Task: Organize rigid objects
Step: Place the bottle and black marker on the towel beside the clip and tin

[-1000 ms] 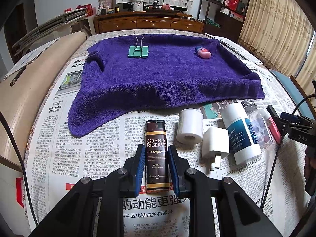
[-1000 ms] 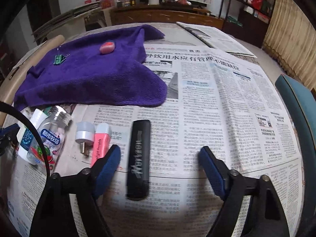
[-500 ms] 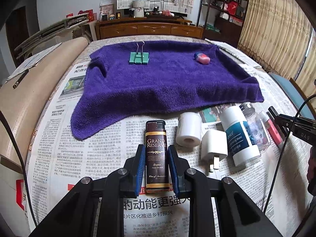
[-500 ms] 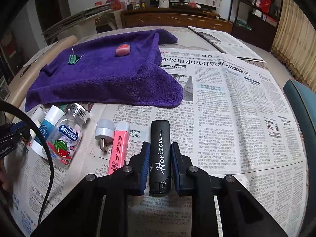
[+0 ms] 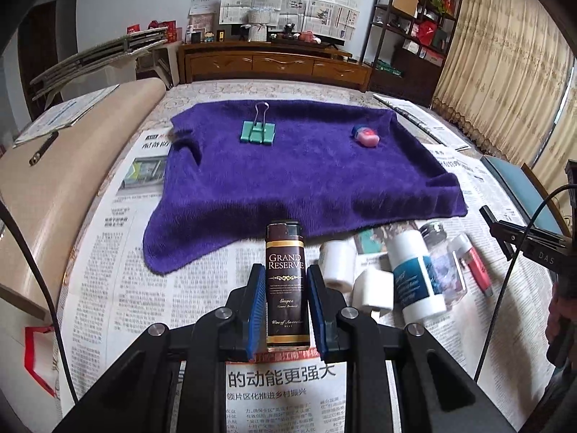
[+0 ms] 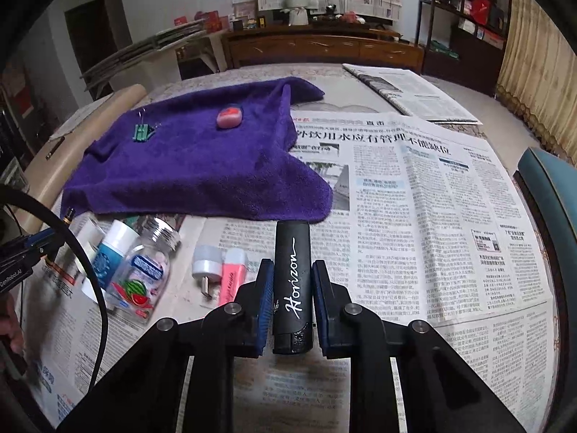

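Both tongs were clenched: my left tongs (image 5: 287, 306) gripped the brown lighter (image 5: 286, 281) between their blue pads, and my right tongs (image 6: 291, 305) gripped the black lighter (image 6: 293, 281) the same way. Beyond each pair lay the purple towel (image 5: 299, 180) on the newspaper-covered desk (image 6: 414, 216), carrying a green binder clip (image 5: 257, 132) and a pink eraser (image 5: 367, 138). Just right of my left tongs lay a white roll (image 5: 338, 265), a white plug (image 5: 375, 288), a white tube (image 5: 414, 278) and a clear bottle (image 5: 441, 267).
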